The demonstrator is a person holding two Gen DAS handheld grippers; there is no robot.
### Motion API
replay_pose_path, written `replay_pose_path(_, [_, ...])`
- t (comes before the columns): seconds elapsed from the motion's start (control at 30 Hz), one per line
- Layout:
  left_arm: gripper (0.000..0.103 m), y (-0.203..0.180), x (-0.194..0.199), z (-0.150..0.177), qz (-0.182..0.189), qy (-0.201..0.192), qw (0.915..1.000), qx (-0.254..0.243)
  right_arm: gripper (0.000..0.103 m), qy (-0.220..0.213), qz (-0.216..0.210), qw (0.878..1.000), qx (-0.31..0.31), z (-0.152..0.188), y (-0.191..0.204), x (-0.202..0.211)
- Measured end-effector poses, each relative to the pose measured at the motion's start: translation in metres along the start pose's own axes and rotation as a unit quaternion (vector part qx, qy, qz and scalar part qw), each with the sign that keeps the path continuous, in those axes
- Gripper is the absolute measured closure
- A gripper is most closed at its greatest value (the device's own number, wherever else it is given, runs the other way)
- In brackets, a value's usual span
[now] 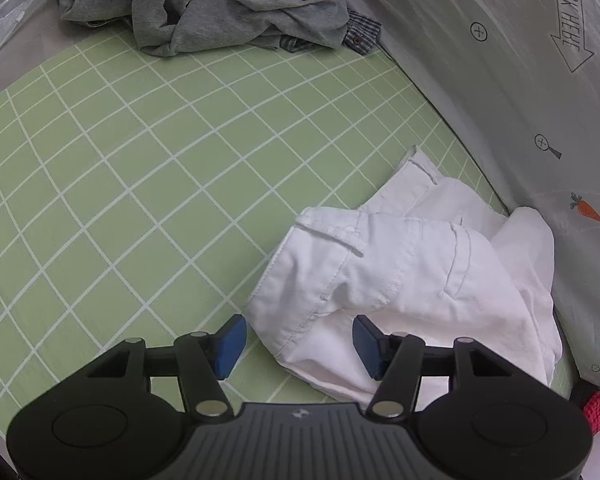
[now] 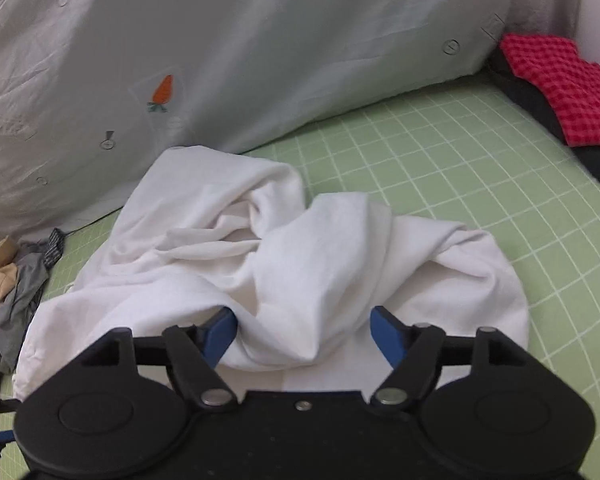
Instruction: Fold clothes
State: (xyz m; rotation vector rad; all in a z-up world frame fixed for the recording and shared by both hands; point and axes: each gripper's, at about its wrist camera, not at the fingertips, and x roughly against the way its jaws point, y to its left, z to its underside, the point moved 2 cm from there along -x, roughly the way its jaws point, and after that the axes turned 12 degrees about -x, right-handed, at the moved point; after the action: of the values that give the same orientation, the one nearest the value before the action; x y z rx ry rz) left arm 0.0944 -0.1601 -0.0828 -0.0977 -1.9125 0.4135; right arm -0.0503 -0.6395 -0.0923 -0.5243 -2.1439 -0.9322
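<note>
While both tools hang over the crumpled white garment [image 1: 380,264], neither has taken hold of it, so the step in hand looks like the first approach: picking an edge before spreading the piece flat. This white garment, which shows stitched seams and what may be a pocket flap or waistband in the left wrist view, lies bunched on the green grid mat [image 1: 140,168], its far side touching the pale grey sheet with carrot prints [image 1: 520,100]. Over its near edge the left hand-held gripper [image 1: 299,345] stands wide, one blue pad over bare mat just beside the cloth and the other above the fabric. At another part of the same garment the right hand-held gripper [image 2: 303,335] is also spread wide, a fold of cloth bulging up between its pads without being pinched. Well beyond the garment sits a heap of grey and tan clothes [image 1: 204,8], and off to the other side lies a red checked cloth on a dark one [image 2: 560,92], apparently folded. Next, each tool probably needs to settle on a single layer at a hem or corner and close firmly, then draw apart to open the bundle; grabbing several layers together would likely keep it tangled.
</note>
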Motion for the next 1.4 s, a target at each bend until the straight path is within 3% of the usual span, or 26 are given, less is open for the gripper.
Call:
replay_pose_path(0.13, [0.034, -0.001, 0.0, 0.004, 0.008, 0.003, 0.9999, 0.005, 0.024, -0.002, -0.027, 0.998, -0.057, -0.002, -0.012, 0.004])
replay_pose_path(0.37, [0.025, -0.003, 0.006, 0.001, 0.006, -0.02, 0.9998, -0.003, 0.024, -0.037, -0.036, 0.999, -0.003, -0.015, 0.009, 0.024])
replay_pose_path(0.57, [0.024, 0.001, 0.0, -0.001, -0.002, -0.01, 0.9999, 0.004, 0.018, -0.077, -0.009, 0.994, -0.073, -0.039, -0.019, 0.031])
replay_pose_path(0.63, [0.022, 0.002, -0.006, 0.0, 0.003, 0.001, 0.9999, 0.011, 0.018, -0.07, 0.013, 0.994, -0.077, -0.043, -0.024, 0.021])
replay_pose_path(0.8, [0.019, -0.004, -0.026, 0.004, 0.025, 0.033, 0.9989, 0.024, 0.011, -0.044, -0.004, 0.989, -0.14, -0.057, -0.032, -0.02])
replay_pose_path(1.03, [0.021, -0.003, -0.049, -0.001, 0.032, 0.056, 0.9963, 0.056, 0.012, 0.047, -0.001, 0.973, -0.224, -0.062, -0.031, -0.092])
replay_pose_path(1.1, [0.025, 0.0, -0.052, -0.003, 0.029, 0.052, 0.9959, 0.068, 0.018, 0.049, 0.013, 0.97, -0.239, -0.058, -0.03, -0.105])
replay_pose_path(1.17, [0.041, 0.001, -0.055, -0.007, 0.019, 0.051, 0.9962, 0.068, 0.044, 0.033, 0.023, 0.973, -0.226, -0.063, -0.026, -0.112])
replay_pose_path(1.2, [0.047, 0.001, -0.057, -0.01, 0.014, 0.047, 0.9967, 0.065, 0.066, 0.024, 0.028, 0.977, -0.21, -0.067, -0.023, -0.115])
replay_pose_path(1.3, [0.071, -0.002, -0.061, -0.026, 0.011, 0.028, 0.9981, 0.053, 0.079, 0.009, 0.033, 0.982, -0.188, -0.082, -0.012, -0.126])
replay_pose_path(1.4, [0.079, -0.009, -0.074, -0.055, 0.012, 0.01, 0.999, 0.041, 0.082, 0.012, 0.037, 0.985, -0.168, -0.098, 0.004, -0.15])
